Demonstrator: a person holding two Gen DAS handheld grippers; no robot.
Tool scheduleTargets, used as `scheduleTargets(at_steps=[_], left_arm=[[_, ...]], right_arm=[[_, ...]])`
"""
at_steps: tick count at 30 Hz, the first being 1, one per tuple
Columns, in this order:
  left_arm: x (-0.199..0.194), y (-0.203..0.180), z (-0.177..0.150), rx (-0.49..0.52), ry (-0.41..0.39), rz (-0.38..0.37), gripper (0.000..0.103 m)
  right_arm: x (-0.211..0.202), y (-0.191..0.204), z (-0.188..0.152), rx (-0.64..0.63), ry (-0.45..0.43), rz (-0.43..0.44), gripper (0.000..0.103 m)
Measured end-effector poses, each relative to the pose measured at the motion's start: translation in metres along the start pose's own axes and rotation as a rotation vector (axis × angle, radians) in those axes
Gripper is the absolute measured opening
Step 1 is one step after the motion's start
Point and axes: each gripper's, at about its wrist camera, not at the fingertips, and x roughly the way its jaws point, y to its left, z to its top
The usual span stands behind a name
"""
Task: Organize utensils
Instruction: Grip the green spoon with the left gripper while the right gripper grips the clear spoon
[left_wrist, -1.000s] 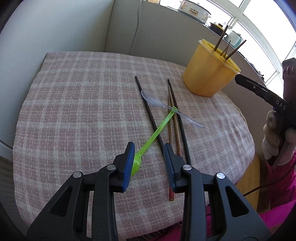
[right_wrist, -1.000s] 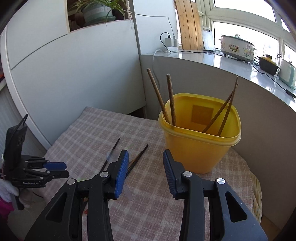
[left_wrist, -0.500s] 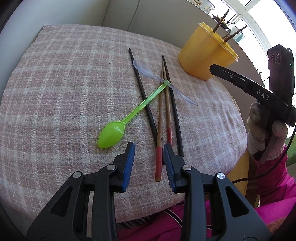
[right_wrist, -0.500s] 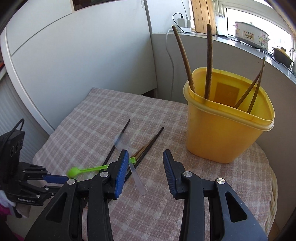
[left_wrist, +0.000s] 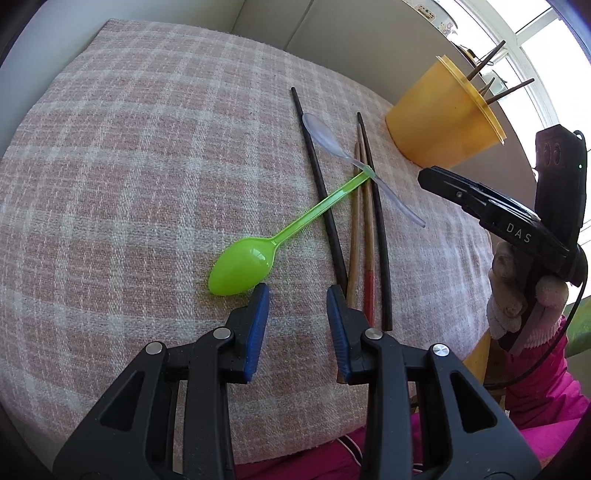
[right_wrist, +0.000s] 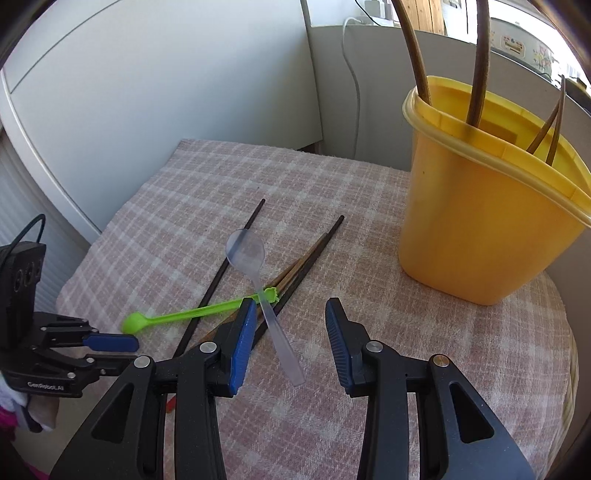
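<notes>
Left gripper (left_wrist: 297, 301) released, jaws apart, nothing between them; lower and closer to the cloth than half a second ago. Green spoon (left_wrist: 245, 266) bowl now just ahead of its left finger, handle running away up-right across the chopsticks (left_wrist: 364, 236), whose near ends lie by the right finger. Clear spoon (left_wrist: 332, 146) crosses the green handle's far tip.

Right gripper (right_wrist: 288, 321) also released and empty; it has come in nearer, the clear spoon's handle (right_wrist: 282, 350) lying just ahead between its fingers, closer to the left one. Yellow container (right_wrist: 491, 221) ahead to the right, larger in view than before, four chopsticks standing in it.

Surface: pink checked cloth (left_wrist: 129, 166). Beyond it: pale wall panels, a windowsill ledge.
</notes>
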Motion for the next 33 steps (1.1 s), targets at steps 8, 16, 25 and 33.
scheduleTargets(at_steps=[8, 16, 25, 33], left_arm=[[0.003, 0.016, 0.029, -0.025, -0.060, 0.058, 0.032], [0.018, 0.035, 0.067, -0.090, -0.065, 0.049, 0.034], [0.044, 0.035, 0.109, -0.201, -0.097, 0.034, 0.053], [0.072, 0.020, 0.157, -0.198, -0.106, 0.151, 0.062]], right_arm=[[0.014, -0.003, -0.002, 0.007, 0.040, 0.005, 0.037], [0.030, -0.004, -0.003, 0.015, 0.085, 0.023, 0.037], [0.031, -0.007, -0.004, 0.022, 0.098, 0.030, 0.037], [0.031, -0.008, -0.006, 0.032, 0.096, 0.038, 0.037]])
